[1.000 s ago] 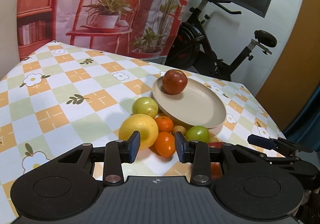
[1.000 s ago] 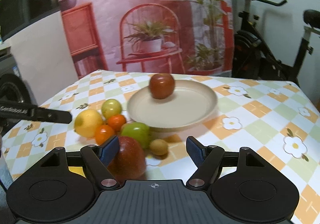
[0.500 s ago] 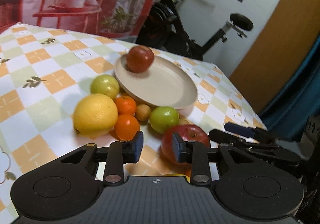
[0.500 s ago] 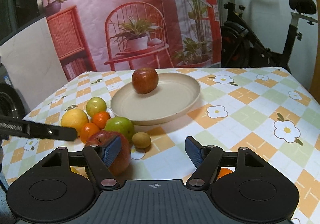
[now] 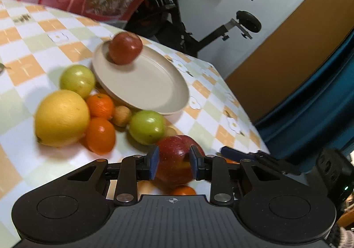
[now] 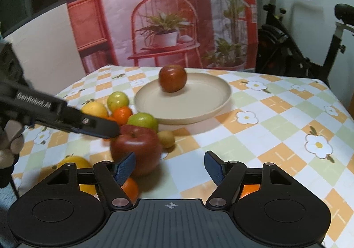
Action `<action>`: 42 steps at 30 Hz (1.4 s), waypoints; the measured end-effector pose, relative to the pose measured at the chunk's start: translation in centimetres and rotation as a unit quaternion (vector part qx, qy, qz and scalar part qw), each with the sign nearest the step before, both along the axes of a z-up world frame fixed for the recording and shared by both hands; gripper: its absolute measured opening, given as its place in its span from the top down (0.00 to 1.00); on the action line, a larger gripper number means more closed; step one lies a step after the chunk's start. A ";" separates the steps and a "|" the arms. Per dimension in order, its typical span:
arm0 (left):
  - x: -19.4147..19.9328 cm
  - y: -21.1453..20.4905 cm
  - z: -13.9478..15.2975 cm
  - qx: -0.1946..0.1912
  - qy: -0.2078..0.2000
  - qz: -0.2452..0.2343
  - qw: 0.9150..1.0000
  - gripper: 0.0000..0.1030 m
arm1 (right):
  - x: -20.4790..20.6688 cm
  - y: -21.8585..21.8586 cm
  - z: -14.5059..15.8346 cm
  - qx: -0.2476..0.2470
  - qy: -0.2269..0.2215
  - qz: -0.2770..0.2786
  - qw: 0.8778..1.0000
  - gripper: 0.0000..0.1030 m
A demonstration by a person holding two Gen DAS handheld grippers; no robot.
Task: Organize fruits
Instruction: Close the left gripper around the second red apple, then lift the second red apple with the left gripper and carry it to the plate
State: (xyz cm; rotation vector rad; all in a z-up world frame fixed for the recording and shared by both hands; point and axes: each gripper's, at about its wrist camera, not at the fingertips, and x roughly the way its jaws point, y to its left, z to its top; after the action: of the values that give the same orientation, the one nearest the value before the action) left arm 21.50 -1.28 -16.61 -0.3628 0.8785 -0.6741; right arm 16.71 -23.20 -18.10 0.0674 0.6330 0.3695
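Picking step in hand: left gripper (image 5: 173, 165) pinching the near red apple (image 5: 174, 159), both blue pads pressed flat against its sides, fruit apparently not yet lifted off the checked tablecloth (image 5: 26, 155). Seen from the right wrist view, the same apple (image 6: 136, 148) sitting at about 10 o'clock of the right gripper (image 6: 169, 167), with the left tool's finger lying over its top. Right gripper spread, nothing between its pads, hovering low over bare cloth.

Beige plate (image 5: 163, 91) at 12 o'clock of the held apple, beyond the green apple (image 5: 147, 127); already carrying one dark red apple (image 5: 125, 48) on its far rim. Remaining fruit heaped at 10 o'clock: large yellow citrus (image 5: 62, 118), two oranges (image 5: 100, 134), a second green apple (image 5: 77, 81), a small brown fruit (image 5: 121, 115).

Next, probably: lift clear first, high enough to pass over the green apple and the plate's lip, then carry toward 12 o'clock and set down on the open near half of the plate. Firm squeeze needed, round glossy skin likely to slip.
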 end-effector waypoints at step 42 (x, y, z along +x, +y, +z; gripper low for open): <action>2.7 -0.2 0.1 -0.032 0.026 -0.023 0.999 0.70 | 2.0 0.9 -0.8 0.039 -0.009 0.073 0.997 0.48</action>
State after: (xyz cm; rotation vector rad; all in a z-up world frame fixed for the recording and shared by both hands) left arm 24.22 -1.50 -16.53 -0.4205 0.9175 -0.7392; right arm 18.71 -22.30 -18.93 0.0935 0.6071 0.5350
